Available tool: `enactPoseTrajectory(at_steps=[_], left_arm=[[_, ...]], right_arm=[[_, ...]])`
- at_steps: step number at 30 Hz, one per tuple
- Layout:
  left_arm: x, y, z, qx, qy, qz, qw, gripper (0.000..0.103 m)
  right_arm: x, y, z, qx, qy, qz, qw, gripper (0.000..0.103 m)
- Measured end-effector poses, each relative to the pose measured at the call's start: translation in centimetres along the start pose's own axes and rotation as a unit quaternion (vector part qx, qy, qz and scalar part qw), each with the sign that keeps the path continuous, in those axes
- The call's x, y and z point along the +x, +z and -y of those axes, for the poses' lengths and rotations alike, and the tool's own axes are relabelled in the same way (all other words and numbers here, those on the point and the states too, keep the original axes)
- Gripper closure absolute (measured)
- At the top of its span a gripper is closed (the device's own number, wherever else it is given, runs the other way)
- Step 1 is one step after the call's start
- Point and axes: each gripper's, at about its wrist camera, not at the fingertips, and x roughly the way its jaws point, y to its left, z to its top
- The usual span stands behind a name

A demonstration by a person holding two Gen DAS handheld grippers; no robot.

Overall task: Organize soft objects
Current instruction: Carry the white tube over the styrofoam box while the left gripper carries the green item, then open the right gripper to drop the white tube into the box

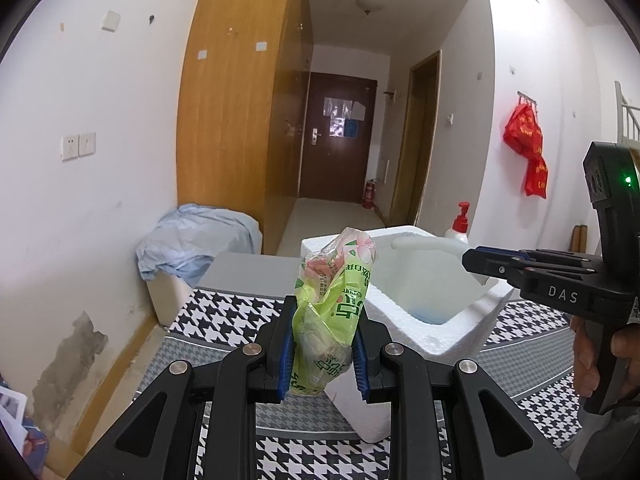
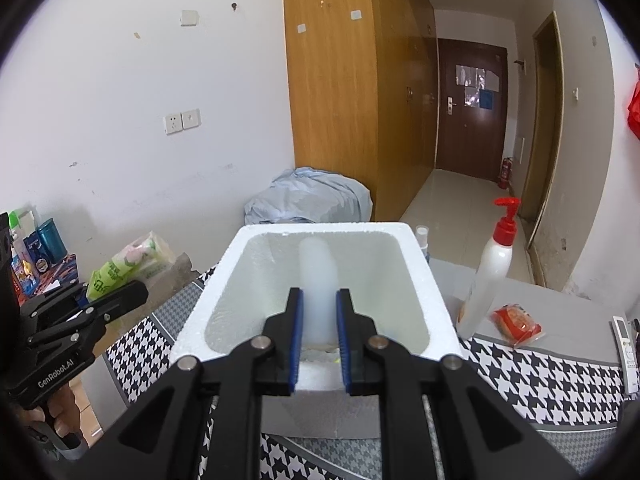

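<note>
Two grippers: both in view, each held in a person's hand.
Left gripper (image 1: 322, 344): clenched on the green tissue pack (image 1: 334, 308), blue pads pressing its crumpled lower half from both sides.
Green tissue pack: upright between the pads, top end flared above the fingertips (floral print visible); held in the air, near the left side of the foam box (image 2: 320, 280) in the right wrist view.
Right gripper (image 2: 319, 340): closed with nothing between the pads, aimed over the near rim of the foam box.
Foam box: white, open-topped, standing on the houndstooth cloth (image 2: 540, 376); a pale translucent cylinder (image 2: 316, 272) lying inside.
Pump bottle (image 2: 490, 268): white with red pump, upright just right of the box.
Red packet (image 2: 518, 324): flat on the grey surface beside the bottle's base.
Remote control (image 2: 626, 344): at the right edge of the cloth.
Blue fabric bundle (image 1: 196, 240): heaped behind the table, against the wooden wardrobe (image 1: 236, 100).
</note>
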Motion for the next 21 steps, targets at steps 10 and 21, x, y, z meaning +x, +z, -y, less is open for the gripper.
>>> enactPoseTrajectory(at_steps=[10, 21], left_arm=[[0.3, 0.2, 0.2, 0.000, 0.003, 0.000, 1.0000, 0.077], [0.4, 0.8, 0.8, 0.005, 0.001, 0.005, 1.0000, 0.077]], right_arm=[[-0.1, 0.2, 0.4, 0.013, -0.001, 0.006, 1.000, 0.030], [-1.2, -0.3, 0.5, 0.003, -0.011, 0.014, 1.000, 0.029]])
